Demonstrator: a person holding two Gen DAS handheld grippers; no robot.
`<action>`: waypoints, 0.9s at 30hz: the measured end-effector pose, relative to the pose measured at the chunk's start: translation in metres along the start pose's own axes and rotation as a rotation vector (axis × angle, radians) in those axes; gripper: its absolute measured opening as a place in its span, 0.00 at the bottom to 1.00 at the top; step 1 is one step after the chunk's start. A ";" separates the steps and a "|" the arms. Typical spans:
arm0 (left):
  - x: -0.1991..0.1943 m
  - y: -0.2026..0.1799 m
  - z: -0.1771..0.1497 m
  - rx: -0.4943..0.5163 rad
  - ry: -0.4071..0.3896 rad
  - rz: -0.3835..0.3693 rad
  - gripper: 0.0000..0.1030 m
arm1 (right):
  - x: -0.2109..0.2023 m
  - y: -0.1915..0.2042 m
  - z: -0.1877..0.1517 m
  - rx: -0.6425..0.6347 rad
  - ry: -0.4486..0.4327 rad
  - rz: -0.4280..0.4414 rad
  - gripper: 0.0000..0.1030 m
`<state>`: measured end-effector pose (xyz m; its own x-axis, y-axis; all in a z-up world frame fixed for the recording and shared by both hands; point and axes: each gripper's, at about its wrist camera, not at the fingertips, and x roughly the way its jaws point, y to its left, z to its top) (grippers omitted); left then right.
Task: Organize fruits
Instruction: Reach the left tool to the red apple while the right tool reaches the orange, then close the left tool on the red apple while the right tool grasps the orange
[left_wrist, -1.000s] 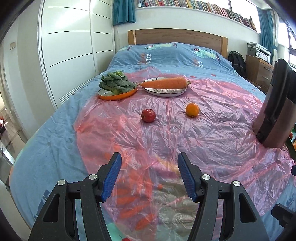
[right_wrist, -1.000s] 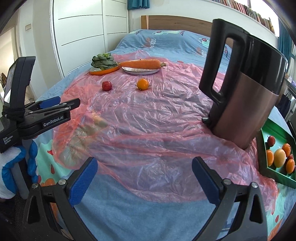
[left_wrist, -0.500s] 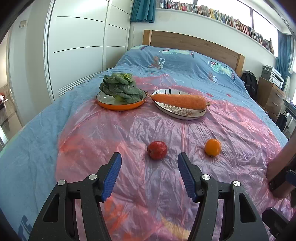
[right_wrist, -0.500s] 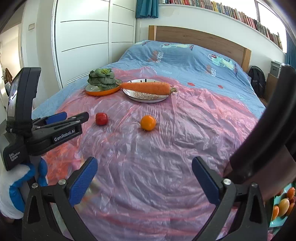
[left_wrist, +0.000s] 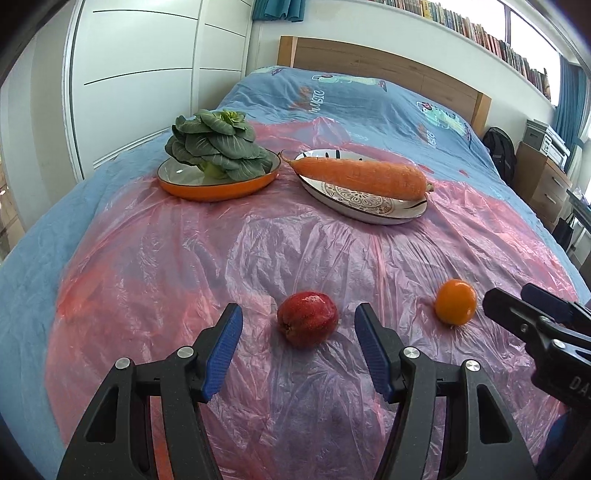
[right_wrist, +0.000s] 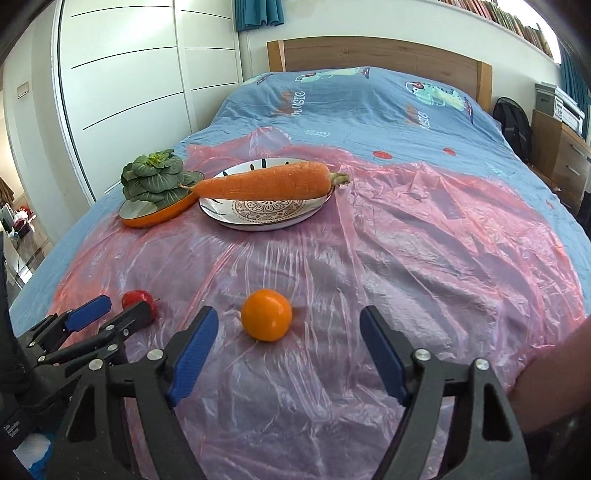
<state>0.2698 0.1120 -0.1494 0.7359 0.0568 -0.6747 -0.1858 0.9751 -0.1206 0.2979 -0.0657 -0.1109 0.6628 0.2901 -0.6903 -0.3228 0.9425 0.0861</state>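
Right now the left gripper (left_wrist: 298, 328) has its jaws spread wide and holding nothing, and the red fruit (left_wrist: 307, 324) sits on the pink plastic sheet (left_wrist: 258, 251) squarely between the two blue pads, slightly ahead of their tips and touching neither. Off to the right of those jaws lies the orange (left_wrist: 455, 302), with the black tips of the right gripper (left_wrist: 524, 314) reaching in just beside it from the right edge. Seen from the right wrist, the right gripper (right_wrist: 288, 332) also stands open and empty, and the orange (right_wrist: 266, 314) rests on the sheet between its jaws, closer to the left pad than to the right one and level with the tips; it touches neither pad. To the left of these jaws the left gripper (right_wrist: 107, 314) shows from the side, with the red fruit (right_wrist: 138, 300) partly hidden behind its tips. Well ahead of both pairs of jaws, on the far part of the sheet spread over the bed (right_wrist: 362, 107), an orange dish (left_wrist: 218, 186) carries a leafy green vegetable (left_wrist: 214, 146), and just to its right a patterned plate (left_wrist: 365, 203) bears a large carrot (left_wrist: 358, 176) lying across it, its tapered tip towards the dish.
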 end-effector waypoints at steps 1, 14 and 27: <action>0.002 0.001 0.001 -0.004 0.006 -0.004 0.55 | 0.007 -0.001 0.000 0.008 0.009 0.013 1.00; 0.019 0.009 -0.003 -0.023 0.074 -0.056 0.31 | 0.046 0.002 -0.002 0.020 0.072 0.101 0.44; 0.020 0.011 -0.006 -0.023 0.074 -0.063 0.31 | 0.056 0.003 -0.007 0.014 0.094 0.124 0.36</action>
<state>0.2789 0.1222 -0.1680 0.6964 -0.0212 -0.7173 -0.1565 0.9710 -0.1806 0.3292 -0.0478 -0.1549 0.5525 0.3879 -0.7378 -0.3881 0.9030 0.1841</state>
